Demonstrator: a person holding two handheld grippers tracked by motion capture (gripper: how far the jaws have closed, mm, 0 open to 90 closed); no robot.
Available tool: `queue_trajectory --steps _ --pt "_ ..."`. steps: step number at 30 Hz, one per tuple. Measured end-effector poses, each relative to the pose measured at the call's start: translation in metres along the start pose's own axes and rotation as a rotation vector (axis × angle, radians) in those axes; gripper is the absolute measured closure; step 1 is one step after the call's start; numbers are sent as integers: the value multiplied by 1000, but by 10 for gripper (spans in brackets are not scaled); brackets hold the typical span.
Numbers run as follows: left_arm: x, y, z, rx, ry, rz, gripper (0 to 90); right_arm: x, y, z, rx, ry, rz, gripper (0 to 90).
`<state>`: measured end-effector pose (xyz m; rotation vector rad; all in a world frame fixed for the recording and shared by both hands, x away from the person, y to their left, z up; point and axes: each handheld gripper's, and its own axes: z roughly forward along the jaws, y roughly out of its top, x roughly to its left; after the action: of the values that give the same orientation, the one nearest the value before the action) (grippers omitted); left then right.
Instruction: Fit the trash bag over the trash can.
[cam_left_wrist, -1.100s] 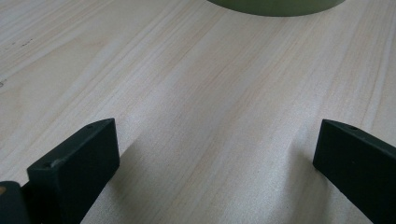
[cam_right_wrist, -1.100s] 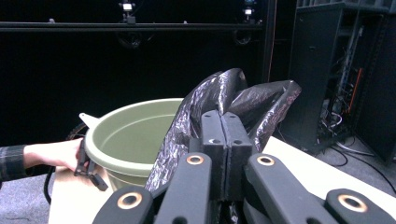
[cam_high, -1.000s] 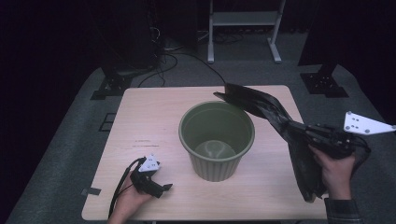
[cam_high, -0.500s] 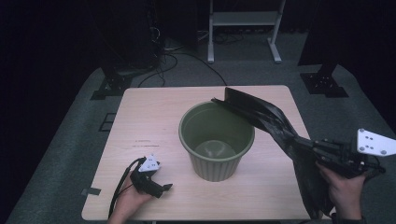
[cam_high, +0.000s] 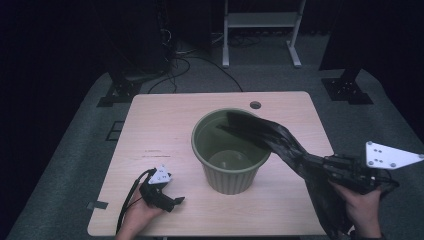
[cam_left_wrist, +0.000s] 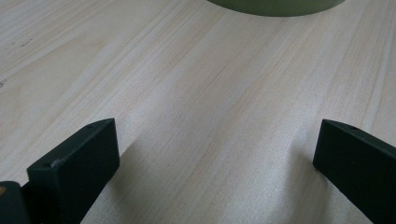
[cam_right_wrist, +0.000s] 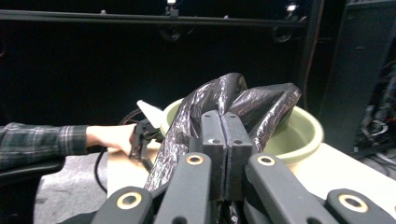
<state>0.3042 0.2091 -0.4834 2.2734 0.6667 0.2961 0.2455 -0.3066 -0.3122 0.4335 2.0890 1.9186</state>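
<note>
High view: the right gripper (cam_high: 327, 167) is seen at the table's (cam_high: 165, 125) right edge, jaws shut tight on a black bin bag (cam_high: 280, 142). The bag is clamped approx. mid-length; one part is stretched up-left from the jaws over the rim of the green bucket (cam_high: 231, 152), its far end draped inside the opening, and the rest is hung down past the hand (cam_high: 362, 210) twd. the table's near-right corner. The bag is seen as glossy, crumpled, bunched into a long strip. Its long axis is run diagonally, from bucket centre to near-right. The left gripper (cam_high: 172, 201) is rested on the table front-left, well apart from bucket and bag.

Left gripper view: the jaws are held wide apart w/ nothing but bare wood between them; the bucket's base (cam_left_wrist: 275, 5) is seen at top.

Right gripper view: the pads (cam_right_wrist: 212, 133) are pressed together on the bag (cam_right_wrist: 219, 100), which is gathered in wrinkled folds just beyond the tips and pointed away twd. the bucket (cam_right_wrist: 303, 133). The other hand's gripper (cam_right_wrist: 140, 135) is seen at left.
</note>
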Motion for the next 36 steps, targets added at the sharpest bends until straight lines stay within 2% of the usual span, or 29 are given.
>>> queue_trajectory --steps 3,12,21,29,33,35,36 --pt "0 0 0 0 0 1 0 -3 -3 13 29 7 13 893" --pt "0 0 0 0 -3 3 0 -19 -7 48 49 26 41 892" --pt "0 0 0 -1 -3 4 0 -35 3 79 76 31 47 891" --pt "0 0 0 -2 -4 4 0 -51 17 115 129 29 39 881" --pt "0 0 0 -2 -4 4 0 -55 21 130 159 17 39 778" --pt "0 0 0 -2 -4 5 0 -55 21 132 159 -1 34 702" --pt "0 0 0 -2 -4 5 0 -55 20 131 156 -8 39 697"
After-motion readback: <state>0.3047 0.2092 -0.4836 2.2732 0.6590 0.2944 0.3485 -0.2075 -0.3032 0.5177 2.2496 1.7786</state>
